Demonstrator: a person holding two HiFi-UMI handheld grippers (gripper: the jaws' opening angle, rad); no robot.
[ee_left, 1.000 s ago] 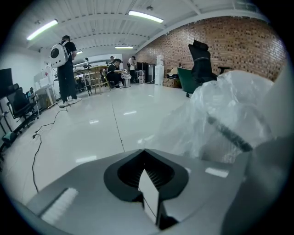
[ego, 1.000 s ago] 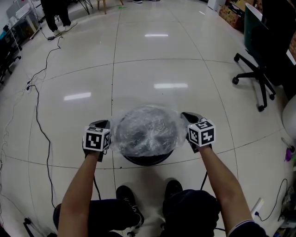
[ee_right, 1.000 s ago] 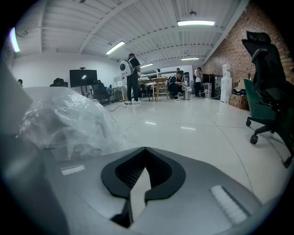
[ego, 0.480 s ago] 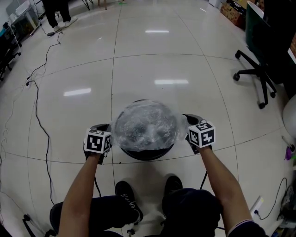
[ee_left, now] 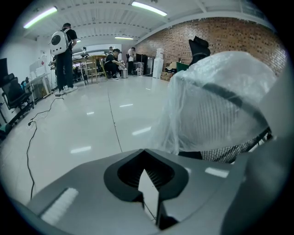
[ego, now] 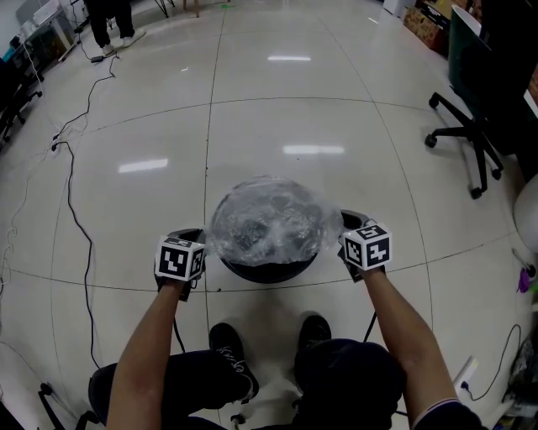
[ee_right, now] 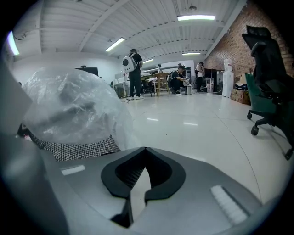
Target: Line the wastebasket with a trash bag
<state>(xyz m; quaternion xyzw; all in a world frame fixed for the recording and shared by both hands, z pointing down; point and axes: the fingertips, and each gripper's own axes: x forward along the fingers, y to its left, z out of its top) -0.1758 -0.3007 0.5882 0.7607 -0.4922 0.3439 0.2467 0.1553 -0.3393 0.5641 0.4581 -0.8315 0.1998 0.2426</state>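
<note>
A round black mesh wastebasket (ego: 269, 270) stands on the floor in front of my feet. A clear trash bag (ego: 265, 220) bulges in a dome over its mouth and drapes down the rim. My left gripper (ego: 195, 237) sits at the basket's left side and my right gripper (ego: 349, 220) at its right side, both shut, with the film's edge drawn to their tips. In the left gripper view the bag (ee_left: 216, 105) and mesh (ee_left: 229, 153) fill the right, just past the closed tips (ee_left: 144, 150). The right gripper view has the bag (ee_right: 69, 105) at left of its tips (ee_right: 145, 148).
A black office chair (ego: 471, 126) stands at the right. A black cable (ego: 71, 193) snakes over the glossy floor at left. A person's legs (ego: 109, 21) show at the far top left. My own shoes (ego: 231, 369) are just behind the basket.
Both grippers have sunk a little beside the basket, drawing the bag's edge down. The film spans less wide between them and sits closer over the rim.
</note>
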